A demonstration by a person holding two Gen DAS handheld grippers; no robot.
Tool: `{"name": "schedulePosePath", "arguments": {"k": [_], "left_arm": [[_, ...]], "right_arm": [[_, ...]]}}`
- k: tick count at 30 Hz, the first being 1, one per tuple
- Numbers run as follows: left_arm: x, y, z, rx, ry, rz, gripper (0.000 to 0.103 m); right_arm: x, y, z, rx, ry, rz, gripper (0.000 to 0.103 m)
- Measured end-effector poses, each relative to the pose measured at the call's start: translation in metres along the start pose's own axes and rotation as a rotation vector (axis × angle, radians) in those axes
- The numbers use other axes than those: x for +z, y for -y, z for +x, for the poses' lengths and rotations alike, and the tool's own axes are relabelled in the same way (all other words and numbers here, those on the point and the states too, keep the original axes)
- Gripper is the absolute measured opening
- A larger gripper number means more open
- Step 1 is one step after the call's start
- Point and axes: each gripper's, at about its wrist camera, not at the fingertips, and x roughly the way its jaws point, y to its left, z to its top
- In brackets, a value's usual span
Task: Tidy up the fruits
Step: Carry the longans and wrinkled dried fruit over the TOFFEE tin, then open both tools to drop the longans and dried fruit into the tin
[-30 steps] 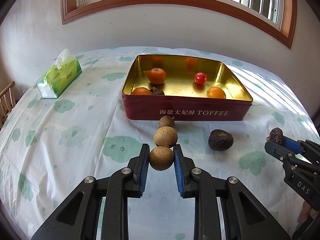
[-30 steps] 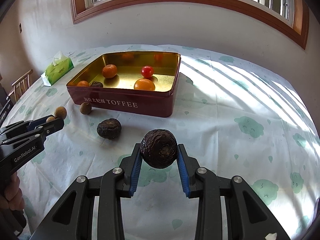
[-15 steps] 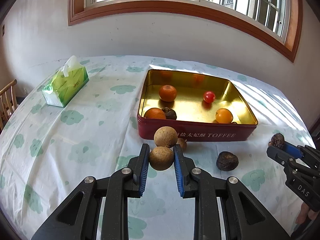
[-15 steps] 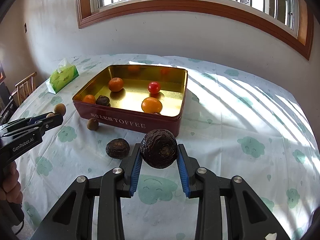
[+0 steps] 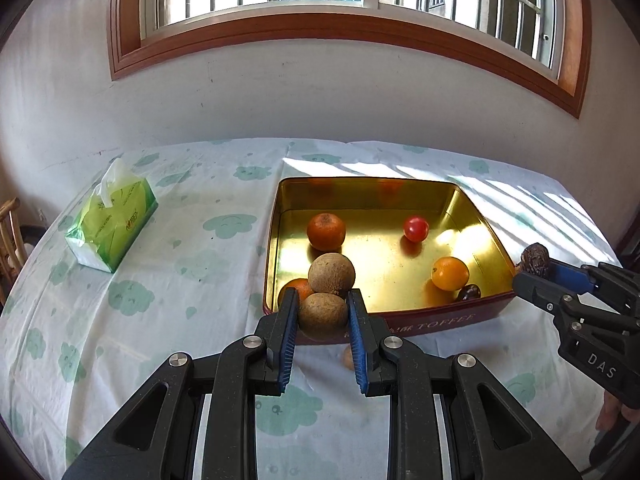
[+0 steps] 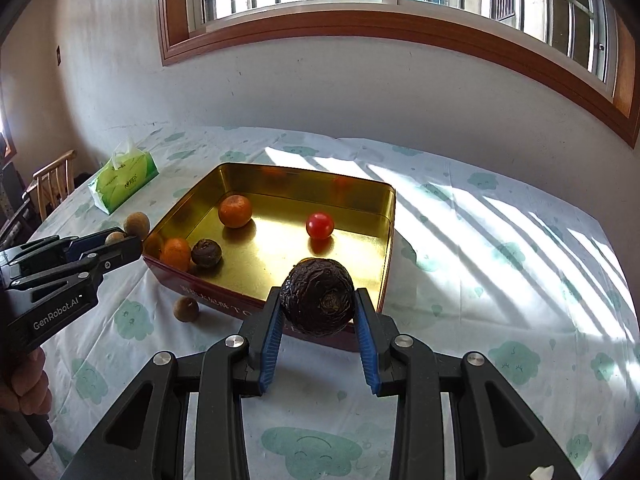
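While two joined tan longans [image 5: 323, 312] are clamped in the left claw [image 5: 323, 316] and a wrinkled dark fruit [image 6: 318, 298] is clamped in the right claw [image 6: 318, 312], both loads are held above the near rim of the gold-lined tin [image 6: 390, 216]. Two oranges [image 5: 326, 231], a cherry tomato [image 6: 320, 225], a small dark fruit [image 6: 206, 253] and another orange [image 6: 175, 253] are seen inside. For a clean drop, each claw should be carried past the rim toward 12 o'clock, lowered over bare gold floor, and only then parted. One loose longan [image 6: 186, 309] is left on the tabletop [image 6: 500, 280] at the tin's 7 o'clock corner. A tissue pack [image 5: 112, 224] is seen at 10 o'clock.
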Motion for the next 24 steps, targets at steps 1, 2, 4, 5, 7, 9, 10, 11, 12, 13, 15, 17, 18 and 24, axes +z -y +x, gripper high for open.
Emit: {"name": "schedulePosePath", "arguments": {"k": [1,2,4,5,7,9,10,11,12,13,15,17,18,24], "left_arm": [[0.002,0.001,0.003,0.0,-0.003,0.006,0.025],[0.005,0.002,0.007,0.001,-0.007,0.01,0.025],[0.009,0.003,0.015,0.005,-0.017,0.012,0.025],[0.011,0.004,0.019,0.008,-0.022,0.012,0.025],[0.015,0.005,0.027,0.009,-0.035,0.012,0.025],[0.017,0.006,0.035,0.011,-0.045,0.018,0.025],[0.018,0.007,0.038,0.012,-0.048,0.022,0.025],[0.019,0.007,0.041,0.012,-0.052,0.026,0.025],[0.019,0.008,0.044,0.013,-0.055,0.029,0.025],[0.019,0.008,0.046,0.016,-0.058,0.033,0.025],[0.019,0.009,0.051,0.016,-0.064,0.035,0.025],[0.019,0.009,0.058,0.021,-0.073,0.036,0.025],[0.019,0.01,0.061,0.019,-0.078,0.036,0.025],[0.019,0.01,0.076,0.021,-0.1,0.037,0.025]], "right_arm": [[0.002,0.0,0.004,-0.001,-0.004,-0.003,0.031],[0.004,-0.001,0.008,-0.003,-0.009,-0.007,0.031],[0.008,-0.001,0.016,-0.002,-0.019,-0.012,0.031],[0.01,-0.002,0.02,-0.002,-0.024,-0.015,0.031],[0.013,-0.003,0.028,-0.006,-0.031,-0.022,0.031],[0.016,-0.003,0.035,-0.006,-0.038,-0.023,0.031],[0.017,-0.002,0.038,-0.005,-0.042,-0.022,0.031],[0.017,-0.002,0.041,-0.005,-0.045,-0.021,0.031],[0.017,-0.002,0.044,-0.005,-0.048,-0.021,0.031],[0.018,-0.002,0.047,-0.005,-0.051,-0.022,0.031],[0.018,-0.002,0.053,-0.005,-0.059,-0.024,0.031],[0.018,-0.002,0.059,-0.01,-0.066,-0.028,0.031],[0.019,-0.002,0.062,-0.011,-0.07,-0.03,0.031],[0.023,0.0,0.074,-0.015,-0.08,-0.03,0.031]]}}
